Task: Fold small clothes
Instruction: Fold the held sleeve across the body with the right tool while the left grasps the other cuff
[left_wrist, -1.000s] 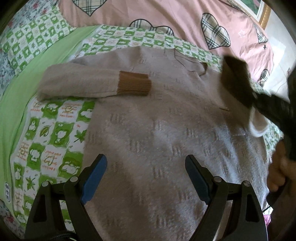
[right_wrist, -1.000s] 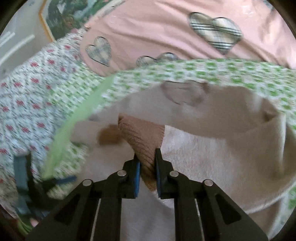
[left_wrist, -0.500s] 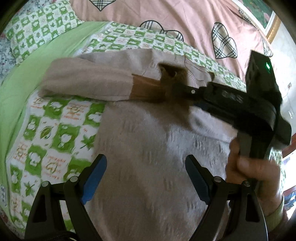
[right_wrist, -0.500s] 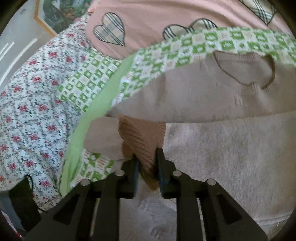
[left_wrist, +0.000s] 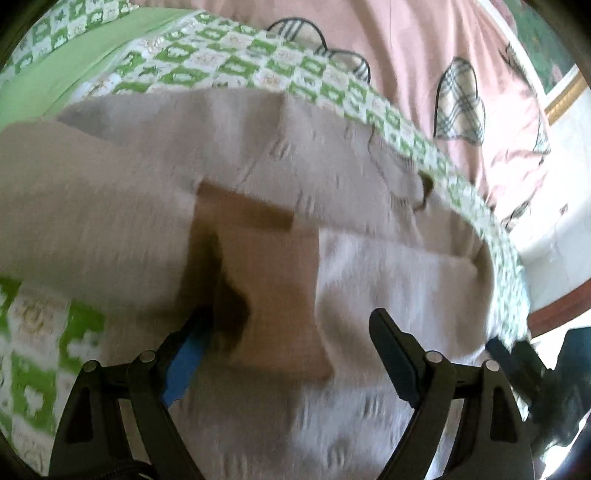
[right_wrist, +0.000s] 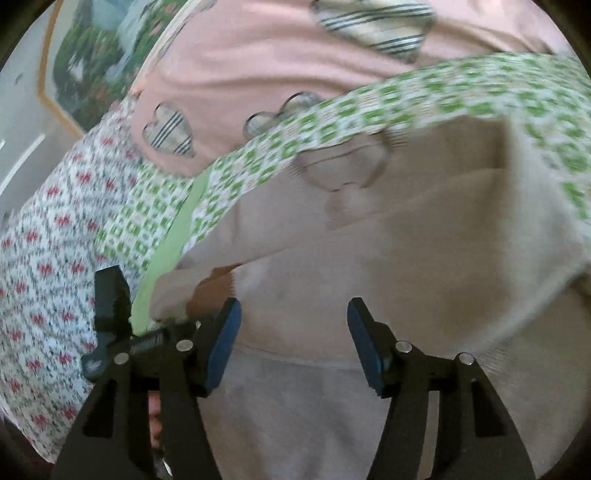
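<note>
A small beige knit sweater (left_wrist: 332, 158) lies flat on the bed, collar (right_wrist: 343, 166) at the far side. Both sleeves are folded across its chest, and their brown cuffs (left_wrist: 266, 266) meet near the middle. My left gripper (left_wrist: 291, 354) is open, low over the sweater, with the brown cuffs just in front of its jaws. My right gripper (right_wrist: 293, 339) is open and empty over the sweater's body (right_wrist: 388, 258); a brown cuff (right_wrist: 214, 288) shows just past its left finger. The left gripper (right_wrist: 110, 314) appears at the left of the right wrist view.
The sweater rests on a green and white checked sheet (left_wrist: 236, 62) with a plain green band (right_wrist: 173, 236). A pink quilt with plaid hearts (right_wrist: 258, 62) lies beyond it. A floral cover (right_wrist: 48, 240) is to the left. A framed picture (right_wrist: 92, 66) hangs behind.
My right gripper has let go of the right cuff, leaving that sleeve folded across the chest, and has opened and drawn back. My left gripper has moved forward and lower, toward the cuffs.
</note>
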